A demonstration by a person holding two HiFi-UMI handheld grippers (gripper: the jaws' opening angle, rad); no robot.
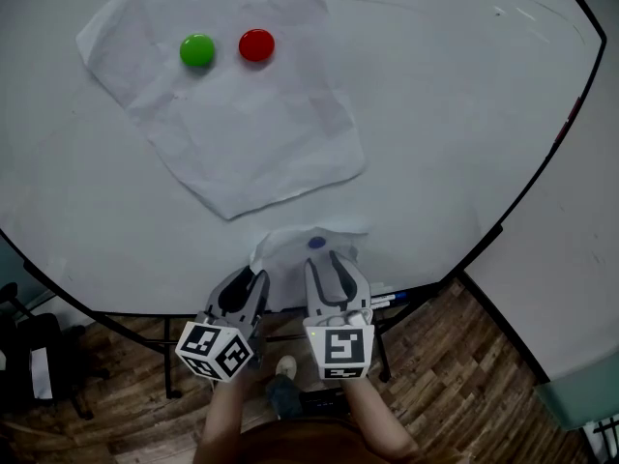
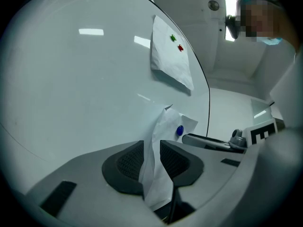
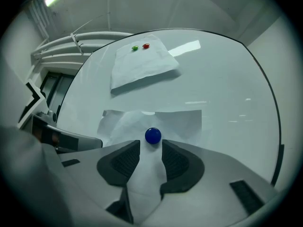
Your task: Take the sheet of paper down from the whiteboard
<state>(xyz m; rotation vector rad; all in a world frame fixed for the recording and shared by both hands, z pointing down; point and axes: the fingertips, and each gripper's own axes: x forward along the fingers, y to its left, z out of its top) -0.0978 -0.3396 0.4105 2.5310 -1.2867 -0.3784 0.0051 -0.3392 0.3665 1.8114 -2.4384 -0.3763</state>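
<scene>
A small crumpled sheet of paper [image 1: 290, 245] hangs low on the whiteboard [image 1: 464, 114], pinned by a blue magnet [image 1: 316, 244]. My left gripper [image 1: 251, 278] is at its lower left edge. In the left gripper view that gripper [image 2: 152, 143] is shut on a fold of the sheet [image 2: 165, 122], with the blue magnet [image 2: 179, 131] just beyond. My right gripper [image 1: 326, 259] stands open right below the magnet. In the right gripper view the sheet [image 3: 184, 122] lies loose between its jaws [image 3: 151, 143], the magnet [image 3: 153, 135] at their tips.
A larger sheet [image 1: 242, 133] is pinned higher on the board by a green magnet [image 1: 197, 49] and a red magnet [image 1: 256, 44]. Markers [image 1: 387, 301] lie on the board's tray. Wooden floor and a dark chair [image 1: 29, 356] are below. A person stands at the left gripper view's upper right.
</scene>
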